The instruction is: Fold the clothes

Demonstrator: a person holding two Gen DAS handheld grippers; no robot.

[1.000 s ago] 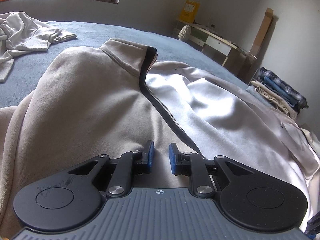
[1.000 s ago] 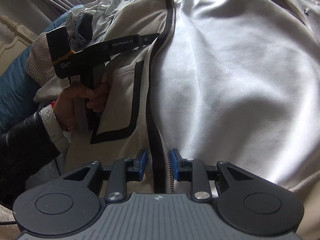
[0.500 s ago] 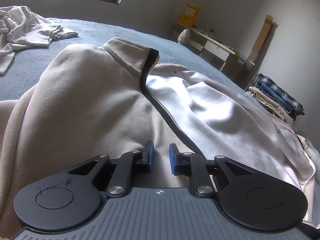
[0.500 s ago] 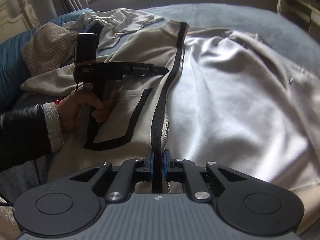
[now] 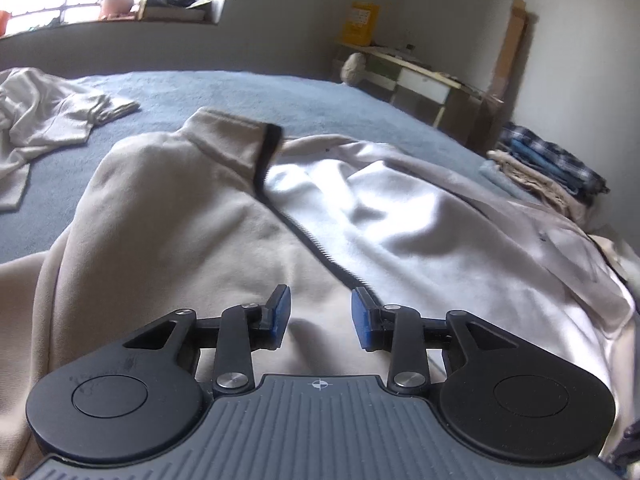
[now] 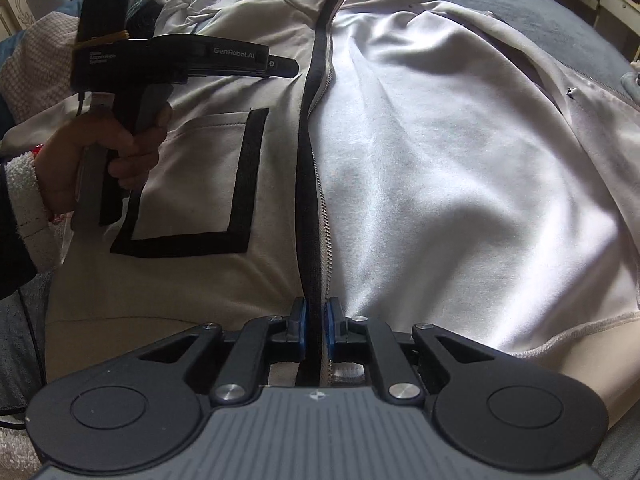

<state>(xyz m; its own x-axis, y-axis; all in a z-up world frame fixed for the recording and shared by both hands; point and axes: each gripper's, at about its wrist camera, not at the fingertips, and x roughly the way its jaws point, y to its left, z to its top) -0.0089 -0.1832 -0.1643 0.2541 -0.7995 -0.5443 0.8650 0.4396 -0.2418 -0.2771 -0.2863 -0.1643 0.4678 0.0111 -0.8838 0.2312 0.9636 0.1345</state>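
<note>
A beige zip jacket [image 5: 168, 216] lies spread on the blue bed, its left front panel closed and its right side open to the white lining [image 5: 420, 232]. It also fills the right wrist view [image 6: 440, 168], with a black-trimmed pocket [image 6: 200, 184]. My left gripper [image 5: 319, 318] is open and empty just above the beige panel, left of the zipper [image 5: 320, 256]. My right gripper [image 6: 314, 330] is shut on the black zipper edge [image 6: 309, 200] at the jacket's hem. The left gripper's body [image 6: 180, 60] shows over the pocket in the right wrist view.
Another pale garment [image 5: 52, 116] lies crumpled at the bed's far left. A stack of folded clothes [image 5: 548, 168] sits at the right edge. A desk [image 5: 416, 76] stands by the far wall. More clothes [image 6: 36, 52] lie at left.
My left gripper's jaws have opened wider and it has lifted a little. My right gripper closed on the zipper edge half a second ago and still holds it.
</note>
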